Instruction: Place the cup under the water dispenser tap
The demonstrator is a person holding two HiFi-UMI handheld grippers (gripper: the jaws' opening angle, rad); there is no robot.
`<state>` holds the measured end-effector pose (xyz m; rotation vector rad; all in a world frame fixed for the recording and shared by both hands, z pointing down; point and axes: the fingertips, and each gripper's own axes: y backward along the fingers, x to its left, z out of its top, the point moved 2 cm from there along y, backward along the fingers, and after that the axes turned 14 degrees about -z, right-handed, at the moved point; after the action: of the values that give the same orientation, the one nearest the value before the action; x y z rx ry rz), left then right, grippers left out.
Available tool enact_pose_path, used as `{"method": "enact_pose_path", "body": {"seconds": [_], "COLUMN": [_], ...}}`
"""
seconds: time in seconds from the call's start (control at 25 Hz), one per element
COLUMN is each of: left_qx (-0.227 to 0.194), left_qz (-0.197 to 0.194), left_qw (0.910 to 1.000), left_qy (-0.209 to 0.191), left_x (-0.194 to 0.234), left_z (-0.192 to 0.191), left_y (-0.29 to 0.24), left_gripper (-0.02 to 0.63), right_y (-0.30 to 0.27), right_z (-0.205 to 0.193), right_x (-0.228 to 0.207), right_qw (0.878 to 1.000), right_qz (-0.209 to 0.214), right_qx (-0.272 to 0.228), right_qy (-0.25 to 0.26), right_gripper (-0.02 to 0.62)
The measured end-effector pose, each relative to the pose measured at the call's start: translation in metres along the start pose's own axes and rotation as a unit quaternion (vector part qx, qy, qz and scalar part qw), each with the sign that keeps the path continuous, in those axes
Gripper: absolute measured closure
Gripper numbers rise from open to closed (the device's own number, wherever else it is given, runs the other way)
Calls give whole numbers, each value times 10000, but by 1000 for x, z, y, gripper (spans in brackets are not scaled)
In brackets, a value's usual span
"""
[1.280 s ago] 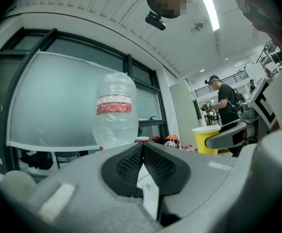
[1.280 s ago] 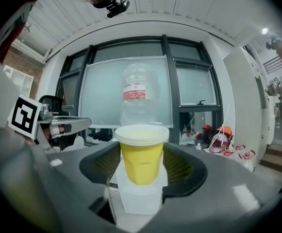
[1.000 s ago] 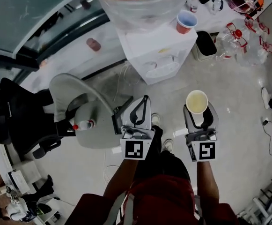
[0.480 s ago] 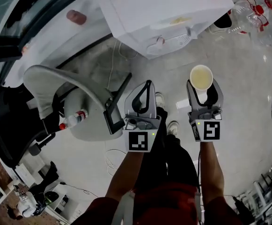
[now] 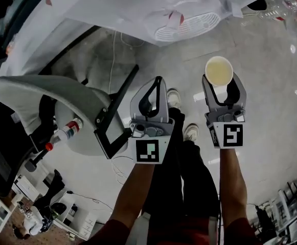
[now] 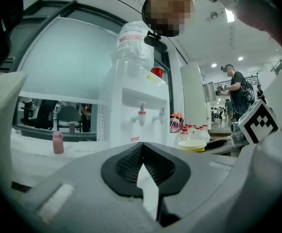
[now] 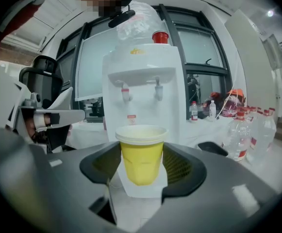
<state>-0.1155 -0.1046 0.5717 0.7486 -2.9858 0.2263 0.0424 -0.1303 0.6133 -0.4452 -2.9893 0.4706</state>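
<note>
Jaws of the right gripper clamp the yellow paper cup; the left gripper has jaws together, empty. A harder squeeze may crumple the cup before the tap ahead.

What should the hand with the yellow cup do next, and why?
Probably carry the cup forward to the dispenser: the right gripper grips it upright, but the taps lie ahead, not over it.

No legible text anywhere. The water dispenser has a small red label below the taps and a yellow mark on top; both too small to read.
</note>
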Motion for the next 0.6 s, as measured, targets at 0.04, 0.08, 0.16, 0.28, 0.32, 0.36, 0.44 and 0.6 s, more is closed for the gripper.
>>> {"method": "enact_pose_path", "body": {"seconds": [0.04,0.08,0.16,0.28,0.32,0.36,0.44,0.6], "left_qx": [28,46,67,168,187,178,160,198], "left_qz": [9,19,33,9,3,9,15,-38], "left_qw": [10000,10000,9999,9998,9997,9997,9996,9994], "left_qy": [17,36,79,131,149,180,235,268], "left_x": [1,2,3,2,3,3,3,0], "left_z": [-10,-18,-32,-45,-47,-47,-47,-48], "left_y": [-1,-1,-3,-4,-4,-3,-3,-2], "left_gripper": [609,609,609,609,609,609,609,609], "right_y": [-2,-4,-8,-17,-21,-25,-34,-55], "right_z": [-9,-17,-29,-37,-37,-37,-35,-27], "right_x": [0,0,-2,-4,-5,-5,-5,-5], "right_qw": [10000,10000,9999,9999,9999,9999,9999,9999], "right_qz": [-10,-23,-51,-67,-60,-51,-39,-99], "right_qx": [31,60,108,137,142,147,139,126], "right_qy": [-11,-14,2,33,49,65,79,63], "right_gripper": [333,333,333,331,331,333,331,331]}}
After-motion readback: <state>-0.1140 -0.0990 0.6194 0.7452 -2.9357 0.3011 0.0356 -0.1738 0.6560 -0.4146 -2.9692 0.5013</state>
